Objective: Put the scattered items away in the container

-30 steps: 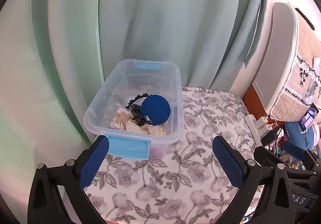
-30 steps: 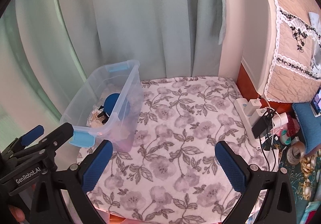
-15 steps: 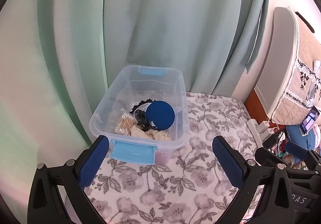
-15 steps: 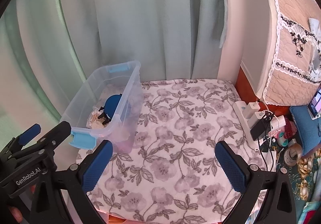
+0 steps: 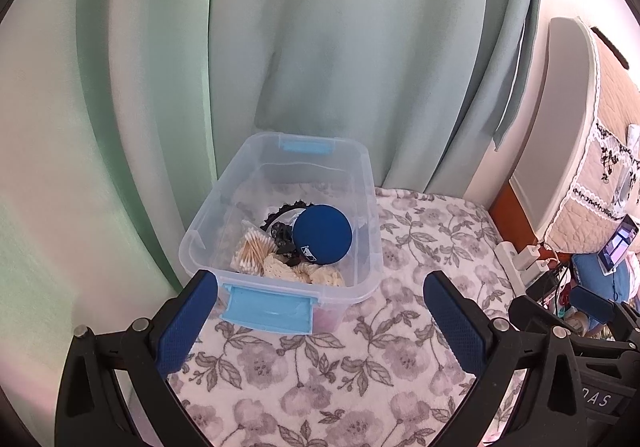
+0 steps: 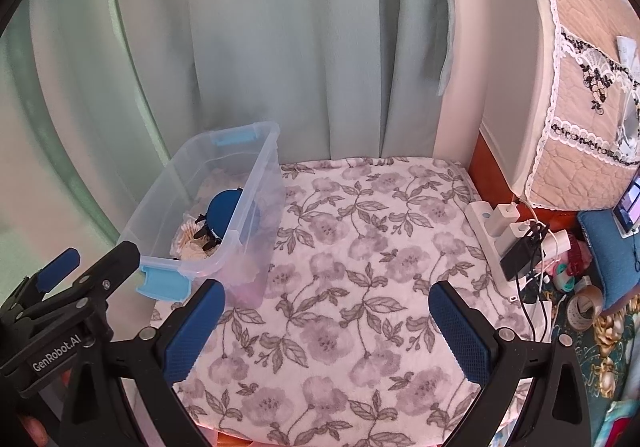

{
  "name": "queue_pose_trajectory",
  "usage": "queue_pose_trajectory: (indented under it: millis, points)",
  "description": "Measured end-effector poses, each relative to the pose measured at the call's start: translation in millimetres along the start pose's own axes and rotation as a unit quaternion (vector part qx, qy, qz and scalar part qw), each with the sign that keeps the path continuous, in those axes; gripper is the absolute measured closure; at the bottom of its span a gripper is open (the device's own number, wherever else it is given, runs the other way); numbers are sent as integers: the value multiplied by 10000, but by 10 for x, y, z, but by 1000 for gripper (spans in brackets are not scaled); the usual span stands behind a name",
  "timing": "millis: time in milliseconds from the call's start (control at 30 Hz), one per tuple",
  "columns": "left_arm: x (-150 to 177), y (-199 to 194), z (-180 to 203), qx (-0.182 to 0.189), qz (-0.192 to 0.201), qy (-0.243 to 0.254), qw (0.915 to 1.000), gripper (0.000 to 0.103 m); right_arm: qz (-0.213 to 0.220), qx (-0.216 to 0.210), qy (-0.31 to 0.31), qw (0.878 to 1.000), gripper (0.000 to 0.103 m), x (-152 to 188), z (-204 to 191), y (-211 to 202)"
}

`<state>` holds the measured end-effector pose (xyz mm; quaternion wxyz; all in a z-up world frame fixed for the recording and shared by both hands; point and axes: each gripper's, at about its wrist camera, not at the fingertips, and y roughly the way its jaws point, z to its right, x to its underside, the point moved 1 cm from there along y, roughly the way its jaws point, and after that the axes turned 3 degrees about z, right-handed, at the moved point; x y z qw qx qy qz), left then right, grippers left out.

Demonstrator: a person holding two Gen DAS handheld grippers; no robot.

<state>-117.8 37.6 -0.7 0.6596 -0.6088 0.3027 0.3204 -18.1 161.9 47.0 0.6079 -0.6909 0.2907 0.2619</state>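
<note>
A clear plastic container (image 5: 362, 183) (image 6: 264, 167) with light-blue latches stands at the back left of a floral cloth (image 5: 424, 239) (image 6: 360, 247). Inside it lie a dark blue ball (image 5: 322, 234) (image 6: 223, 209), a bundle of cotton swabs (image 5: 253, 251), a cream knitted piece (image 5: 292, 271) and a black frilly item (image 5: 282, 211). My left gripper (image 5: 320, 323) hovers open just in front of the container's near latch, nothing between its fingers. My right gripper (image 6: 326, 331) stands open and empty over the cloth, to the right of the container. No loose item shows on the cloth.
Green curtains (image 5: 320, 47) hang right behind the container. A white power strip with chargers and cables (image 6: 504, 235) lies at the cloth's right edge. Beyond it are a padded lace-trimmed headboard (image 6: 568, 87), a tape roll (image 6: 584, 307) and clutter on the floor.
Both grippers have drawn back and upward from the container, which now looks smaller and farther off. They stay open, and the container's contents have not moved.
</note>
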Motion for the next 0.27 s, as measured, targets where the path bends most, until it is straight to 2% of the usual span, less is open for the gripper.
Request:
queue_pose_trajectory:
  millis: [267]
  points:
    - [15, 17, -16, 4, 46, -37, 10000, 1, -5, 15, 12, 10000, 0, 3, -27, 25]
